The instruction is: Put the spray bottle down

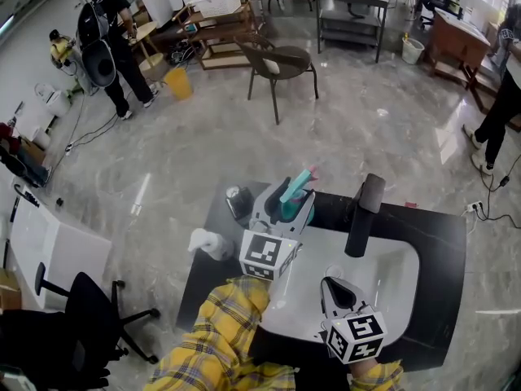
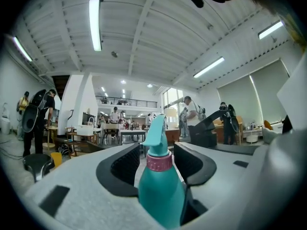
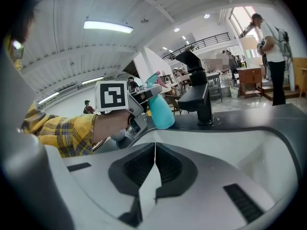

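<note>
The left claw (image 1: pixel 285 208) stands wide around the spray bottle (image 1: pixel 295 192), pads clear of it. The bottle seems to rest nearly upright on the counter (image 1: pixel 431 235), left of the faucet (image 1: pixel 364 214). The right claw (image 1: pixel 332 283) is closed and empty.

Hidden behind left gripper (image 1: pixel 286 204) in head view: most of bottle (image 1: pixel 296 187). Unclear from any view: whether bottle base touches counter (image 1: pixel 440 235). Cut off at head view's right edge: person (image 1: pixel 498 108).
</note>
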### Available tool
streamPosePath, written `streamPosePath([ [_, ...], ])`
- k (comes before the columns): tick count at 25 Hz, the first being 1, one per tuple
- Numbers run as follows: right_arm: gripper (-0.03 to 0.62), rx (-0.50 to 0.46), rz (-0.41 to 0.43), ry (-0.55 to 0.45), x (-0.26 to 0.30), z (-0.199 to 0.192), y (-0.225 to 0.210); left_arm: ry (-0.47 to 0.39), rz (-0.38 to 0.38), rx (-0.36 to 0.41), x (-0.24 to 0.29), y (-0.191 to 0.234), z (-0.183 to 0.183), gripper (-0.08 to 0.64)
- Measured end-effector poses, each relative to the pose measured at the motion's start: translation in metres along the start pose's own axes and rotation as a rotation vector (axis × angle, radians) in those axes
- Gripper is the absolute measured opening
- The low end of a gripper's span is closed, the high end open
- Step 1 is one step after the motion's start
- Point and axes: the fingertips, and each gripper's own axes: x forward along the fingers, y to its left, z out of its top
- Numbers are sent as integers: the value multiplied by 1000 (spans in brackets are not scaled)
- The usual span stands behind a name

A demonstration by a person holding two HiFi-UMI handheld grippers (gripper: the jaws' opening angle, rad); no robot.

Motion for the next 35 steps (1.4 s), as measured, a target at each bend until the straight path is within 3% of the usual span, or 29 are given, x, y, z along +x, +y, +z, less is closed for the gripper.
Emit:
streamPosePath([
  [19, 7, -26, 39, -27, -29, -9, 19, 57, 89, -74, -64, -27, -13, 202],
  [27, 8, -42, 58, -38, -43, -8, 25, 107, 10, -117, -104, -73, -24, 198],
  [35, 8, -56, 57, -55, -64, -10, 28, 84, -75, -145, -147, -121, -6, 111],
])
